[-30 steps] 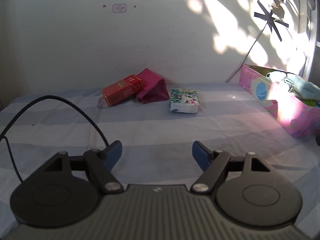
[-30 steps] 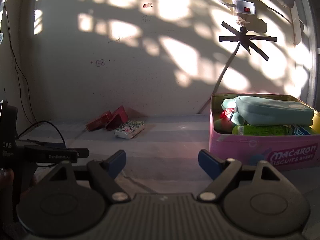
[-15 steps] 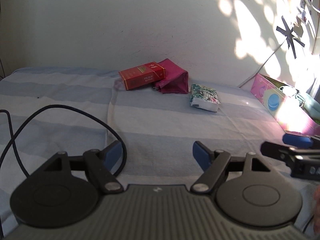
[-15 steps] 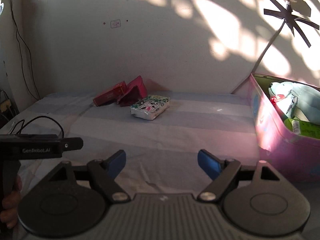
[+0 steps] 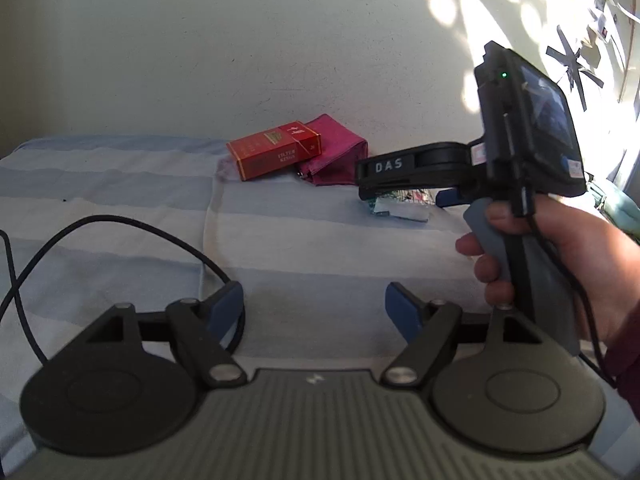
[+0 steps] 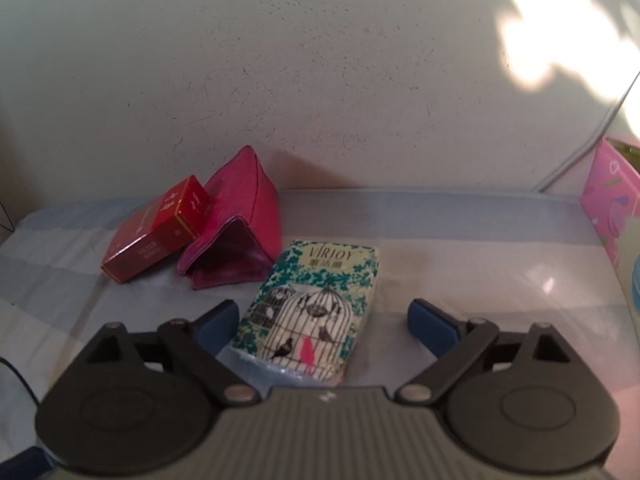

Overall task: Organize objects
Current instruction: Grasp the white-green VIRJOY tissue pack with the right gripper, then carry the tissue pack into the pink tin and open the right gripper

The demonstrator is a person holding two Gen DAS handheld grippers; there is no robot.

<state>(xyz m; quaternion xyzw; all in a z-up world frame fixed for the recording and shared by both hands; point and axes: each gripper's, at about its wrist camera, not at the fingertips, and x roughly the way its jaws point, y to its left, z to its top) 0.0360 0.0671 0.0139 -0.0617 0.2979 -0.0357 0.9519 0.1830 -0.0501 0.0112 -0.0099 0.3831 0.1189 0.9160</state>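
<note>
A tissue pack (image 6: 316, 300) printed with birdcages lies on the striped sheet. My right gripper (image 6: 324, 320) is open with its jaws on either side of the pack's near end, not closed on it. In the left wrist view the right gripper (image 5: 404, 184) hangs over the tissue pack (image 5: 396, 210), mostly hiding it. A red cigarette box (image 6: 156, 228) leans on a magenta pouch (image 6: 240, 224) by the wall; both also show in the left wrist view, the box (image 5: 276, 154) and the pouch (image 5: 336, 152). My left gripper (image 5: 314, 306) is open and empty, low over the sheet.
A pink biscuit tin (image 6: 612, 204) stands at the right edge. A black cable (image 5: 120, 232) loops over the sheet on the left. The white wall (image 6: 320, 80) runs close behind the objects.
My right gripper has moved forward and left, down to the tissue pack, which now sits between its open jaws. My left gripper has shifted only a little.
</note>
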